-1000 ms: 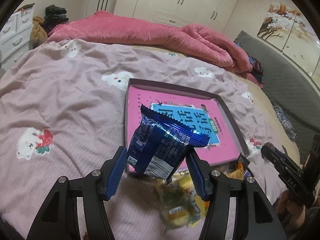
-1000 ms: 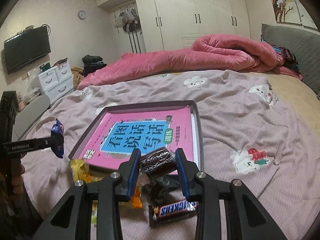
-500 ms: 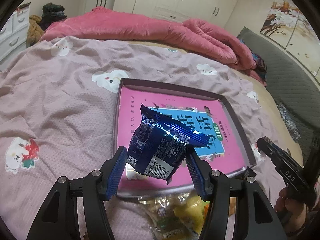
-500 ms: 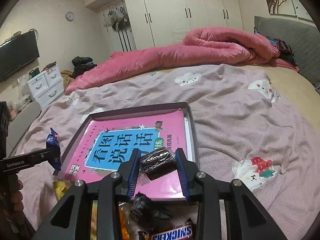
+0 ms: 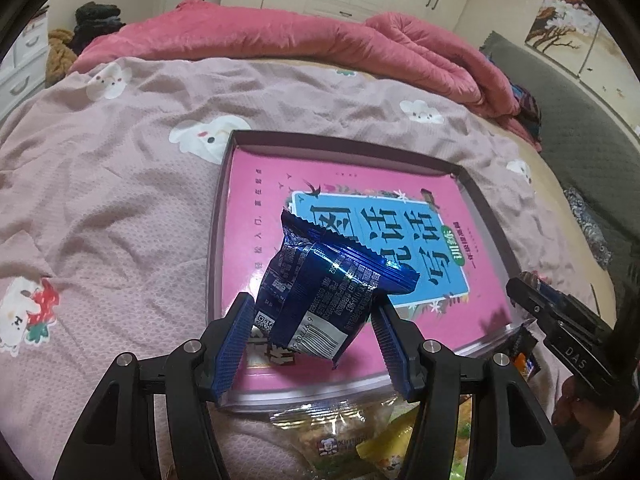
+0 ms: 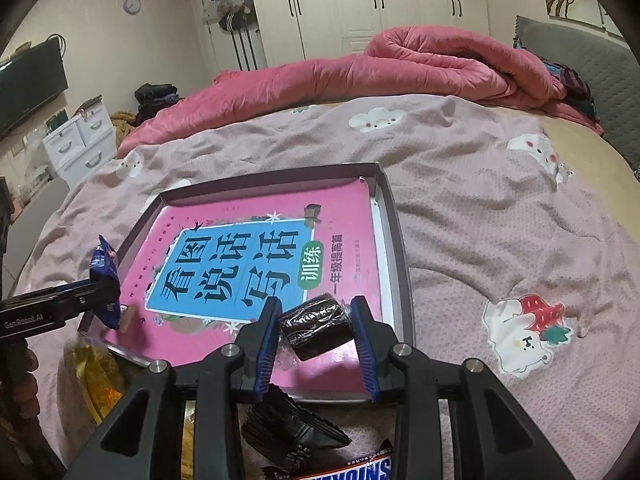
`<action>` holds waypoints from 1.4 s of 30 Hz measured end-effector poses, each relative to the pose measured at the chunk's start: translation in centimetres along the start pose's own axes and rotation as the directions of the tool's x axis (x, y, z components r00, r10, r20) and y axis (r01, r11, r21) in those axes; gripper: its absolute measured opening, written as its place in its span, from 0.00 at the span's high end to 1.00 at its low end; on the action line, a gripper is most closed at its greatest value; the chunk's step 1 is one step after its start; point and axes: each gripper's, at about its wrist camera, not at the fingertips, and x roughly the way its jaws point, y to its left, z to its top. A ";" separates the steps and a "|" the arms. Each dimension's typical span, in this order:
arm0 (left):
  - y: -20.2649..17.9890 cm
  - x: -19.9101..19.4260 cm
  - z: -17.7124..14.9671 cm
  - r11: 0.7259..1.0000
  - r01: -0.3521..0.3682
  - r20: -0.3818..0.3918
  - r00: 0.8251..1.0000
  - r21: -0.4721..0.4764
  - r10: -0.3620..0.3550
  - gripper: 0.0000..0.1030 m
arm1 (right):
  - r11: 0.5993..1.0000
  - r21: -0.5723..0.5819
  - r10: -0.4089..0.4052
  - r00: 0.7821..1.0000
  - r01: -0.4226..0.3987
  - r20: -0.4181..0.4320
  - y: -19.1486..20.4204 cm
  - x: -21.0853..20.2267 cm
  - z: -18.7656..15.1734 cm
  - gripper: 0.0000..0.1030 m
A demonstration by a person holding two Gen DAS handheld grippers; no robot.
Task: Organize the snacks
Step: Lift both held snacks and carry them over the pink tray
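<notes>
Both tongs hold snacks over the near edge of the tray on the bed.

The left tongs (image 5: pixel 314 336) point steeply down and pinch a blue packet (image 5: pixel 324 280) by its sides, crimped end up, above the near left part of the tray (image 5: pixel 218 216). The right tongs (image 6: pixel 316 328) tilt down likewise and pinch a dark wrapped cake (image 6: pixel 316 326) above the tray's near right part. A pink book (image 6: pixel 256 256) covers the tray floor. The tray lies on a mauve sheet (image 6: pixel 500 216). More snacks lie on the sheet just before the tray: a yellow bag (image 5: pixel 376 444), a black wrapper (image 6: pixel 288 432) and a Snickers bar (image 6: pixel 360 468). Fingers (image 5: pixel 576 412) of the person's right hand show at the right edge of the left view.
</notes>
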 end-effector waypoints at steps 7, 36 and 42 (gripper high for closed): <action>-0.1 0.7 -0.2 0.999 -0.021 -0.026 0.999 0.026 0.022 0.40 | 1.000 -0.016 -0.009 1.000 0.009 -0.018 -0.3 0.3 -0.6 0.65; -0.3 1.8 -0.9 0.996 -0.058 -0.076 0.995 0.060 0.063 0.39 | 1.000 0.009 -0.017 1.000 0.017 -0.002 -1.3 -1.0 -1.4 0.65; -0.1 1.7 -0.9 0.997 -0.050 -0.082 0.995 0.050 0.054 0.39 | 1.000 0.021 -0.008 1.000 0.008 0.013 -1.5 -1.8 -1.4 0.65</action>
